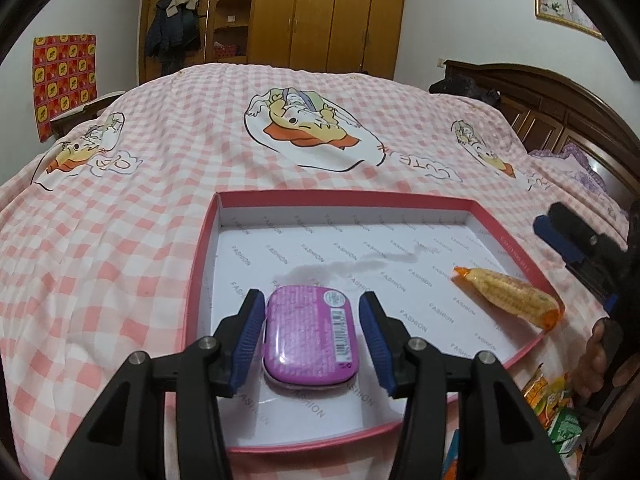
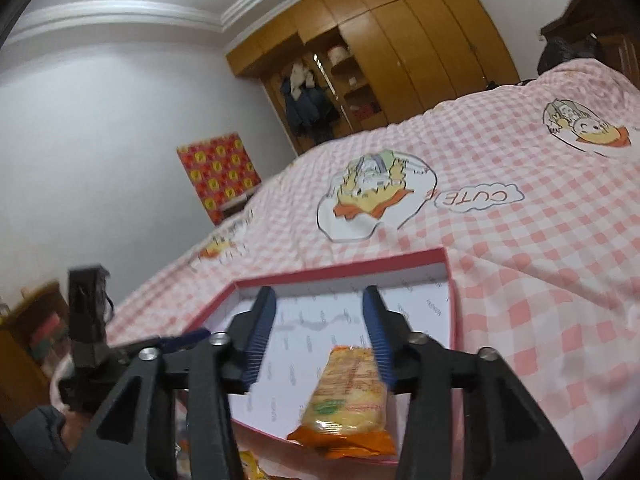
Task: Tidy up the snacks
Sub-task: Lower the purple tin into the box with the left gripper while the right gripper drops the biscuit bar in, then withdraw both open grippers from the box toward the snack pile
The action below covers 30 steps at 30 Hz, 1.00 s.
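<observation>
A shallow pink-rimmed box (image 1: 208, 240) with a white floor lies on the bed. A purple tin (image 1: 310, 334) lies in its near left part. My left gripper (image 1: 312, 312) is open, its blue pads on either side of the tin with small gaps. A yellow-orange snack packet (image 1: 510, 294) lies at the box's right edge, one end over the rim. In the right wrist view the same packet (image 2: 348, 396) lies between my open right gripper's (image 2: 320, 320) fingers, close to the right pad (image 2: 378, 340); the box (image 2: 450, 276) lies beyond. The right gripper also shows in the left wrist view (image 1: 568, 240).
More snack packets (image 1: 554, 404) lie on the bed just right of the box's near corner. The pink checked bedcover (image 1: 120, 240) spreads all around. A wooden wardrobe (image 1: 328, 16) stands behind, a dark headboard (image 1: 560, 112) at right. The left gripper (image 2: 132, 344) shows at left in the right wrist view.
</observation>
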Tool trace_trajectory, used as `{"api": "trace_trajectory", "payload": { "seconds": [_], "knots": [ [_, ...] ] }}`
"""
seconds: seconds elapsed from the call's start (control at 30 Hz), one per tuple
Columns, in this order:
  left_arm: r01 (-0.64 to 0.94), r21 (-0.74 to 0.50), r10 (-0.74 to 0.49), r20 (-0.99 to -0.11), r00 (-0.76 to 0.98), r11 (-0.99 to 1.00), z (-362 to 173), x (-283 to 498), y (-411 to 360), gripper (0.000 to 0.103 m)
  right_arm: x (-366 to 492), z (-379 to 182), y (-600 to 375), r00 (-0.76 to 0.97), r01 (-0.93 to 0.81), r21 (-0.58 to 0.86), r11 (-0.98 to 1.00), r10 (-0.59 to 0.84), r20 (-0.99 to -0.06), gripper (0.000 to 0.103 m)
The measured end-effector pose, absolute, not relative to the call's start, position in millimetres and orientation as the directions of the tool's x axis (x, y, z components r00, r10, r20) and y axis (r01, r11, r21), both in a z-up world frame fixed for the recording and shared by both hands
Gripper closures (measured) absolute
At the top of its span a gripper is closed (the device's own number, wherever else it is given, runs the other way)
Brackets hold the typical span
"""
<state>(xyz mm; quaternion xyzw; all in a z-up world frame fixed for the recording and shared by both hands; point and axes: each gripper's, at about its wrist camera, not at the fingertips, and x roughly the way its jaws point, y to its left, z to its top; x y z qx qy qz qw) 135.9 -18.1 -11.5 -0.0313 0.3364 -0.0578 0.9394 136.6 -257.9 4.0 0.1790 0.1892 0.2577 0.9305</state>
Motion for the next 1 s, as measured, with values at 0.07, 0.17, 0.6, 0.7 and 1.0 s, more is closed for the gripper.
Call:
{"api": "trace_trajectory", "payload": {
  "seconds": [0.07,0.17,0.6,0.7,1.0],
  "knots": [
    [0.097,-0.108,-0.143,-0.619,0.772,0.989,-10.0,134.1,-17.7,0.042,134.4,4.1,-269.1,0.805,-0.410,0.474,0.779,0.554,-0.215,0.046],
    [0.089,-0.100,-0.131,-0.593,0.794,0.991,-6.1,128.7,-17.7,0.029,134.6,3.2,-282.6,0.821,-0.387,0.531,0.754,0.544,-0.174,0.031],
    [0.064,-0.091,-0.105,-0.587,0.803,0.994,-5.4,125.7,-14.7,0.016,129.4,7.1,-263.3,0.797,-0.443,0.441,0.781,0.568,-0.204,0.029],
    [0.064,-0.088,-0.104,-0.588,0.802,0.994,-5.5,125.7,-15.4,0.016,128.5,6.6,-262.6,0.796,-0.446,0.440,0.779,0.570,-0.203,0.029],
    [0.065,-0.086,-0.103,-0.588,0.802,0.994,-5.6,126.0,-16.0,0.015,124.5,7.5,-262.3,0.773,-0.478,0.455,0.751,0.606,-0.188,0.058]
  ]
}}
